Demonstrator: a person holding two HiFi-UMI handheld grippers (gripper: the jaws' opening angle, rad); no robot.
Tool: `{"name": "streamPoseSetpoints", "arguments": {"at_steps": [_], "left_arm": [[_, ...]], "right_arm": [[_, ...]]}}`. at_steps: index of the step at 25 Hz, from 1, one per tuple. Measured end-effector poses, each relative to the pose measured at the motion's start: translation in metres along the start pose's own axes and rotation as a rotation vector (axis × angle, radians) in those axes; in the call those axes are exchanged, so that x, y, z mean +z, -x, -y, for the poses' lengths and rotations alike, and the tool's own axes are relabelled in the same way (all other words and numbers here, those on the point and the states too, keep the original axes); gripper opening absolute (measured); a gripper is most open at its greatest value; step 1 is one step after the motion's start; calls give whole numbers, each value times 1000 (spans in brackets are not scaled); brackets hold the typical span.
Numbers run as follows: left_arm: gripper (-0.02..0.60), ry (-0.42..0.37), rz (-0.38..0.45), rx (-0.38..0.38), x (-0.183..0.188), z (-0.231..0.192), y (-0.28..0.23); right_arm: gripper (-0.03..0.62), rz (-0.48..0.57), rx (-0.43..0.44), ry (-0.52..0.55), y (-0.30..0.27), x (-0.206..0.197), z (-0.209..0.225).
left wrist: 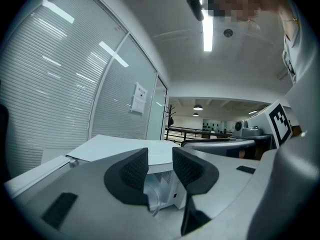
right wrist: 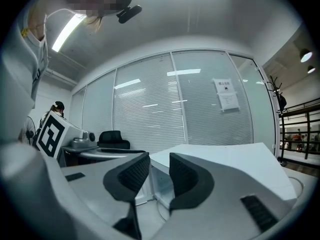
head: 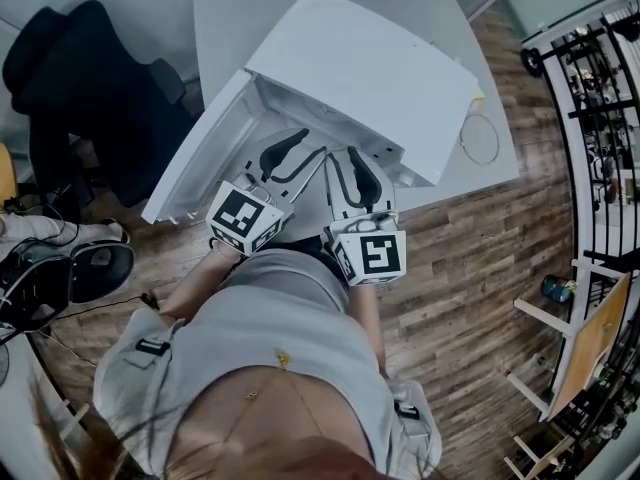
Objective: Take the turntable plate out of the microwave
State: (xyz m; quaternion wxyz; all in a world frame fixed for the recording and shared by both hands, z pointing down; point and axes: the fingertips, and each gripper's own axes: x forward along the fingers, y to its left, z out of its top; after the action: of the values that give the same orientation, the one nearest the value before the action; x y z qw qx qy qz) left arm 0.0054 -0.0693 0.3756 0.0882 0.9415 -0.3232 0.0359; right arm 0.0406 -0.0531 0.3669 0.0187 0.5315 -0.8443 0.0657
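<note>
A white microwave [head: 370, 68] stands on a pale table [head: 225, 8] with its door [head: 200, 158] swung open to the left. My left gripper [head: 312, 143] and right gripper [head: 345, 156] point side by side at the mouth of the cavity. Both are open, and the pads stand apart in the left gripper view [left wrist: 160, 159] and the right gripper view [right wrist: 160, 164]. Nothing is pressed between them. The curved clear rim of the glass turntable plate [left wrist: 153, 204] shows low in the gap, in front of the cavity, and the plate [right wrist: 161, 211] also shows in the right gripper view. Whether a jaw touches it I cannot tell.
A thin ring [head: 480, 138] lies on the table to the right of the microwave. A black office chair [head: 80, 78] stands at the left, behind the open door. Metal shelving [head: 600, 98] lines the far right over the wooden floor. The person stands close against the table's front edge.
</note>
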Motion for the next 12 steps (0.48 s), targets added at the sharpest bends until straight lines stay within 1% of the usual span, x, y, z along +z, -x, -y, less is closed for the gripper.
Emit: {"name": "streamPoseSetpoints", "arguments": {"at_steps": [7,12], "left_arm": [[150,12,-30,7,-14,-16,-13],[150,30,-69,13,-31,-28,-19]], "right_arm": [[126,-41,-1,-19,-17,-16,9],[126,-81,-10,-37,-28,-33,12]]}}
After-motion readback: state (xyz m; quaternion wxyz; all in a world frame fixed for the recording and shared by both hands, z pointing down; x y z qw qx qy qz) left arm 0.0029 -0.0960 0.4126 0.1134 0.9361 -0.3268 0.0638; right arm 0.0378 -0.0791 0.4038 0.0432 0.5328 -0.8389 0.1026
